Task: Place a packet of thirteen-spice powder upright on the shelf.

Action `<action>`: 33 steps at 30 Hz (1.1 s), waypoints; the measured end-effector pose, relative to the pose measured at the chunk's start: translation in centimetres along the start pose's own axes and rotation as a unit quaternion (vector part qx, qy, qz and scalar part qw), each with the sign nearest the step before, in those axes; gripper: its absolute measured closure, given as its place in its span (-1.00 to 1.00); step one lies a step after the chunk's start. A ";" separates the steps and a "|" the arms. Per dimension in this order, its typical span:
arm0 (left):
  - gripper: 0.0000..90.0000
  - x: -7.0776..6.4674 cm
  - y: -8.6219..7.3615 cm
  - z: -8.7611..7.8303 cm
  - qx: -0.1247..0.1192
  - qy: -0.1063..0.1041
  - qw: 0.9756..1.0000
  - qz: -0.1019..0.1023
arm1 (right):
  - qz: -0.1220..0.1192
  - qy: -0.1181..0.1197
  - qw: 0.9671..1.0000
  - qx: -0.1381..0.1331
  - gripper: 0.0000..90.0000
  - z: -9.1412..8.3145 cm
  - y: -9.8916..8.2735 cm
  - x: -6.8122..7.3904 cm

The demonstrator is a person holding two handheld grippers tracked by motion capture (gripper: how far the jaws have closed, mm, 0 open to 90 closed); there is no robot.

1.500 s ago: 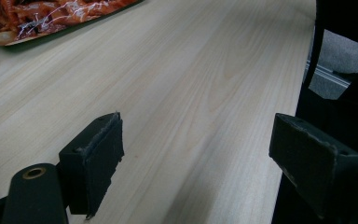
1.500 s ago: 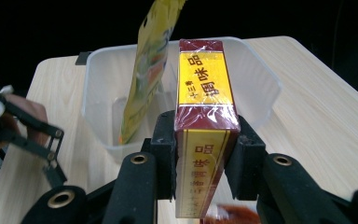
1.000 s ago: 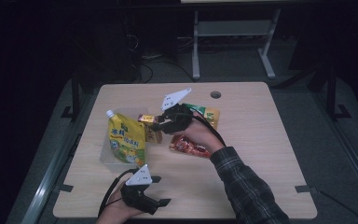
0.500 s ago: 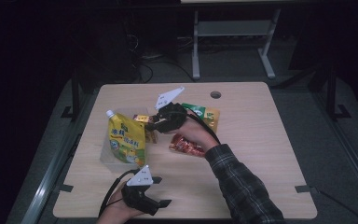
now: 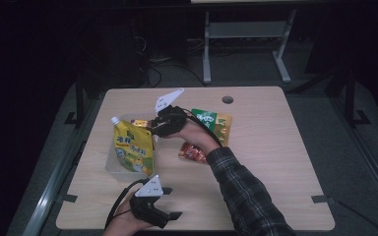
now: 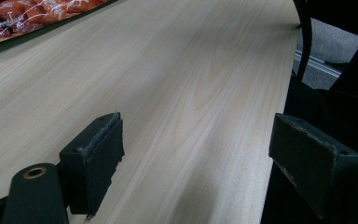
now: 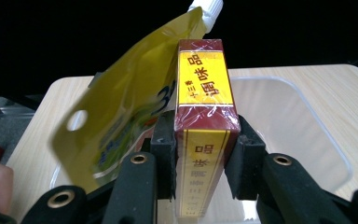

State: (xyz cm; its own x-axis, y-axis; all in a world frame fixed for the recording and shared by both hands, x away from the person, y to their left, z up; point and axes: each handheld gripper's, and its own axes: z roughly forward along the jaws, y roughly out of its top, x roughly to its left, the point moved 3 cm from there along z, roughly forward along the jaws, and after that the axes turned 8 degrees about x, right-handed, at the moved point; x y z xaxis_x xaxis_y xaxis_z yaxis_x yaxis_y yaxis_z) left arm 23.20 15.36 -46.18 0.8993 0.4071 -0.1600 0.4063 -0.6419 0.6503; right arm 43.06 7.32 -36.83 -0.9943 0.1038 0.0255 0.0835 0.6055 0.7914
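Note:
My right gripper (image 5: 152, 129) (image 7: 205, 158) is shut on a dark red and yellow box (image 7: 205, 116) (image 5: 141, 123), its pads pressing both long sides. It holds the box over a clear plastic tub (image 7: 303, 135) (image 5: 113, 167). A yellow spouted pouch (image 5: 134, 147) (image 7: 126, 112) stands in the tub, leaning against the box. Near the table's front edge, my left gripper (image 5: 170, 216) (image 6: 196, 163) rests open over bare wood, with nothing between its pads (image 6: 98, 163).
A green snack bag (image 5: 211, 123) and a red snack packet (image 5: 193, 152) (image 6: 32, 14) lie on the wooden table (image 5: 275, 162) right of the tub. A round cable hole (image 5: 228, 100) sits near the far edge. Dark floor and a metal stand lie beyond the table.
My right gripper has carried the box leftward, towards the pouch and over the tub. The left gripper has stayed in place.

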 end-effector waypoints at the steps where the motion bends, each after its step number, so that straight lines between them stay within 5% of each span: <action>1: -0.62 0.0 0.0 0.0 0.000 0.000 1.000 0.000 | 0.000 0.000 1.000 0.000 0.50 0.0 0.0 0.0; 9: -0.62 0.0 0.0 0.1 0.001 -0.003 1.000 0.006 | 0.000 0.017 1.000 -0.017 0.50 0.6 0.2 -0.6; 21: -0.62 -0.2 0.1 0.2 0.004 -0.008 1.000 0.004 | -0.042 0.015 0.999 0.003 0.50 0.7 0.9 -0.3; 33: -0.62 -0.3 0.1 0.3 0.005 -0.010 1.000 0.007 | -0.044 0.027 0.999 -0.002 0.50 0.9 1.1 -0.1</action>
State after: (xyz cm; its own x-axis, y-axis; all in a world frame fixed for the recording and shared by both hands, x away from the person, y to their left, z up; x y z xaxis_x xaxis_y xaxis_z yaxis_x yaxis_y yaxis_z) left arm 23.02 14.98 -46.28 0.9077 0.3853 -0.1661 0.3956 -0.6539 0.6450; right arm 43.26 8.68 -36.47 -0.9999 0.0069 -0.0118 -0.0052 0.6080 0.7939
